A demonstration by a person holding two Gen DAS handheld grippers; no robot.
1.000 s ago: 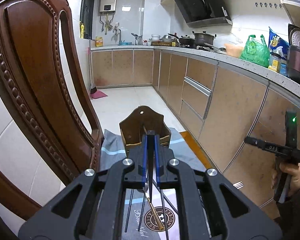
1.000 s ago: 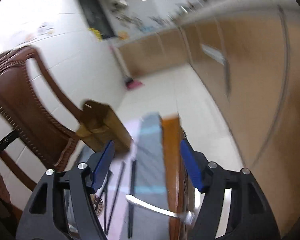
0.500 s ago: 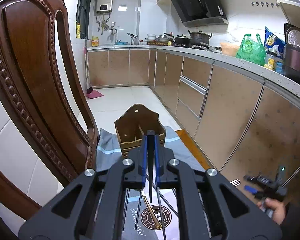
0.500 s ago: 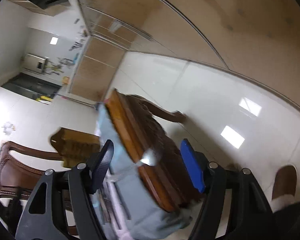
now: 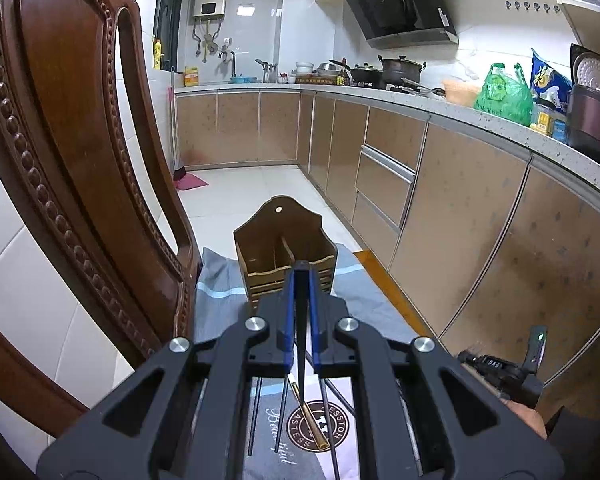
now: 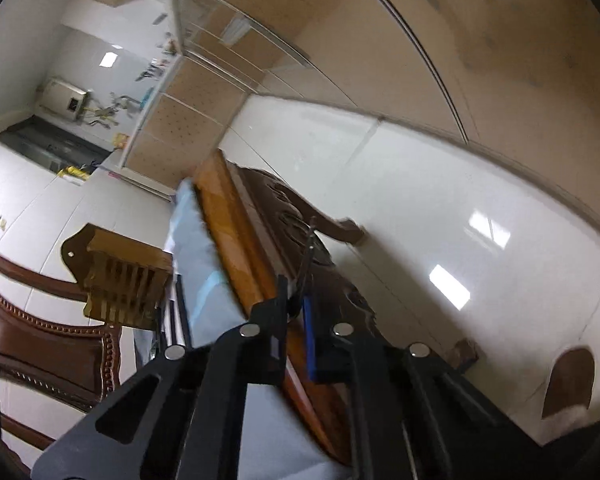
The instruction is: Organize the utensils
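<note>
Chopstick [image 5: 301,344] pinched between left jaws — fork [image 6: 305,264] clamped in right jaws, holder [image 5: 286,258] just ahead

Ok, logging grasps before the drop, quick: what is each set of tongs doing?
Left tongs: closed on a dark chopstick.
Right tongs: closed on a thin metal utensil, likely the fork.

Left claw [image 5: 301,280] sits level at lower centre of its frame, pinched on a dark stick. Right claw [image 6: 296,300], rolled sideways, is nearly closed around a thin rod.
</note>
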